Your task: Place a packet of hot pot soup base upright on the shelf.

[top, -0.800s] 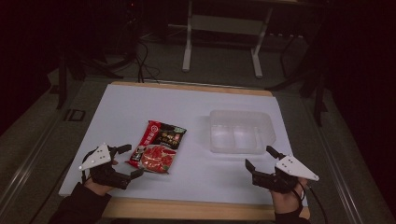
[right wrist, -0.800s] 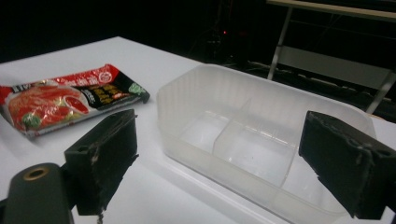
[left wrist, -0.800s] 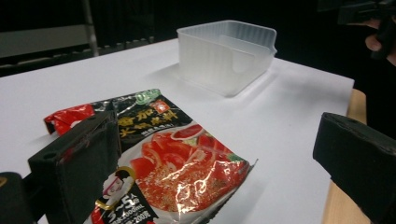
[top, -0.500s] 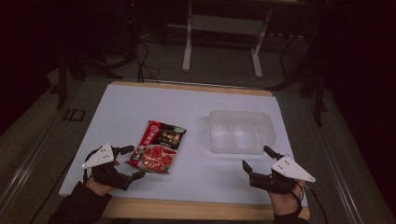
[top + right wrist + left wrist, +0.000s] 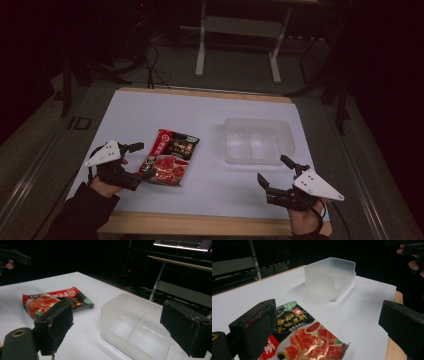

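On the white counter (image 5: 210, 190) a clear container (image 5: 257, 141) sits right of centre, empty. The red sauce packet (image 5: 170, 156) lies flat to its left, long axis running from near-left to far-right, dark end pointing away. Its glossy film could slip when pinched. The left claw (image 5: 140, 161), jaws spread, straddles the packet's near edge; the right claw (image 5: 274, 173) gapes, holding nothing.

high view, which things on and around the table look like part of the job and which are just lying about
Likely part of the job:
- red and black printed foil food packet
- clear plastic two-compartment container, empty
- left gripper, open at the packet
- right gripper, open near the container

Just about:
- grey metal stand on the floor behind
- black cables
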A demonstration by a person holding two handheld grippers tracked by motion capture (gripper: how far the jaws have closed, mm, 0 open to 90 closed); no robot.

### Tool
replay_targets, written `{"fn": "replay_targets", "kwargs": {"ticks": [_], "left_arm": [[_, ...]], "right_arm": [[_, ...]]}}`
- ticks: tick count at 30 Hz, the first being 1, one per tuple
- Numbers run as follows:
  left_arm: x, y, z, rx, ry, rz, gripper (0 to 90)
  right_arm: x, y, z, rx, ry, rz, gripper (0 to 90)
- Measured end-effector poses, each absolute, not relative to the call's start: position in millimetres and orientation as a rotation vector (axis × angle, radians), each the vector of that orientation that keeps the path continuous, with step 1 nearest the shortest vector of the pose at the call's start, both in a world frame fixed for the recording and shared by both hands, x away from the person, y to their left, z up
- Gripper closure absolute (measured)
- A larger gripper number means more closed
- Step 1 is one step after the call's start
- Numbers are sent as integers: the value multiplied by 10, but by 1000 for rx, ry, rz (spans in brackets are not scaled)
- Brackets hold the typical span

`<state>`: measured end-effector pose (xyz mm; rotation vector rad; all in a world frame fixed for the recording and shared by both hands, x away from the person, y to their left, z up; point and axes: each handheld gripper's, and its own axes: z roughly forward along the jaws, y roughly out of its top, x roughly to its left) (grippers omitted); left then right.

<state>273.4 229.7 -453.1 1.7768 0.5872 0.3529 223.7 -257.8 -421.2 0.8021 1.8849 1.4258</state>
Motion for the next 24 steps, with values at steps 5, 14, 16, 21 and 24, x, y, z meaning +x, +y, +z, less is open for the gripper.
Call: {"fn": "replay_targets", "kwargs": {"ticks": [5,14,16,21,24], "left_arm": [[2865,2281,-4409,1791,586,358,25],[3171,2274,-4332,1809,599,370,29],[3230,2265,-4329,1825,606,388,36],[3408,2267,-4337,1844,608,385,81],[3528,2281,-4378,1864,604,395,149]], "right_arm": [[2204,-2551,-4161,751,1880,1450,109],[2214,-2523,-4139,807,1938,1495,109],[2231,-2514,-4132,830,1939,1494,104],[2240,-2481,-4139,859,1937,1519,104],[2237,-2459,-4140,844,1953,1521,104]]}}
